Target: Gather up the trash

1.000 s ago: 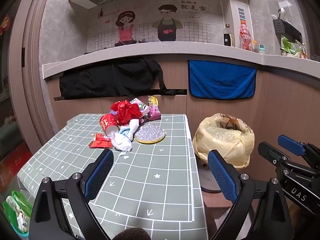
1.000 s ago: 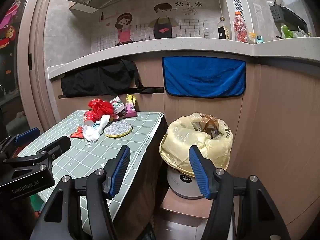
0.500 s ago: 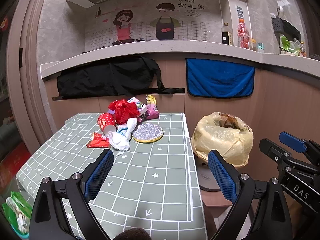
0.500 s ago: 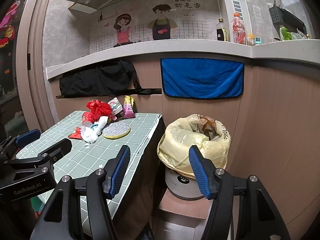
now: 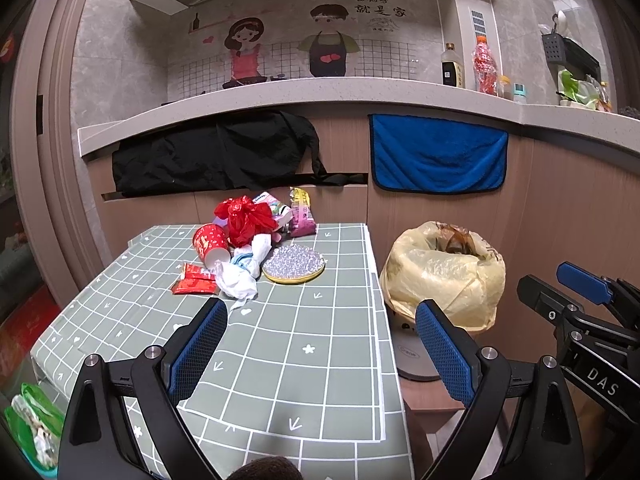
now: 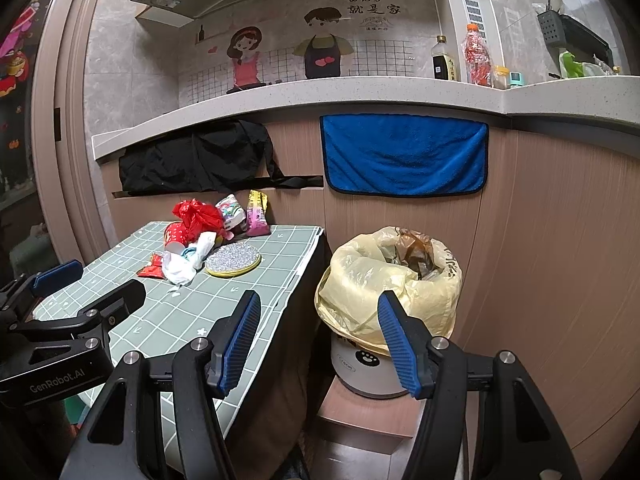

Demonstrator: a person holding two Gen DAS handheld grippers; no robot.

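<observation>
From the left wrist view, the left gripper [image 5: 320, 344] hangs over the near part of a table covered in a grey-green checked cloth [image 5: 304, 364], its blue-padded jaws spread wide with nothing between them. The trash lies in a cluster at the far end of the table, well apart from the gripper: a crumpled red plastic bag [image 5: 245, 218], a red paper cup [image 5: 211, 242] tipped on its side, a flat red wrapper [image 5: 194, 280], a wad of white tissue [image 5: 240, 276], a round glittery silver coaster with a yellow rim [image 5: 293, 265], and two pink snack packets [image 5: 298, 214] leaning at the back. To the right of the table stands a bin lined with a yellow plastic bag [image 5: 442, 276], already holding some brown waste. The right gripper [image 5: 582, 308] shows at the right edge, beside the bin. From the right wrist view, the right gripper [image 6: 318, 340] points at the gap between table edge and the yellow-bagged bin [image 6: 386, 280], its jaws also wide apart and empty. The bin sits on a low wooden stool [image 6: 360, 412]. The same trash heap, red plastic bag [image 6: 198, 214] topmost, lies on the table to the left, and the left gripper [image 6: 64, 300] reaches in from the left edge above the cloth. A blue towel [image 6: 404, 154] and black cloth [image 6: 200, 160] hang below the counter behind.
</observation>
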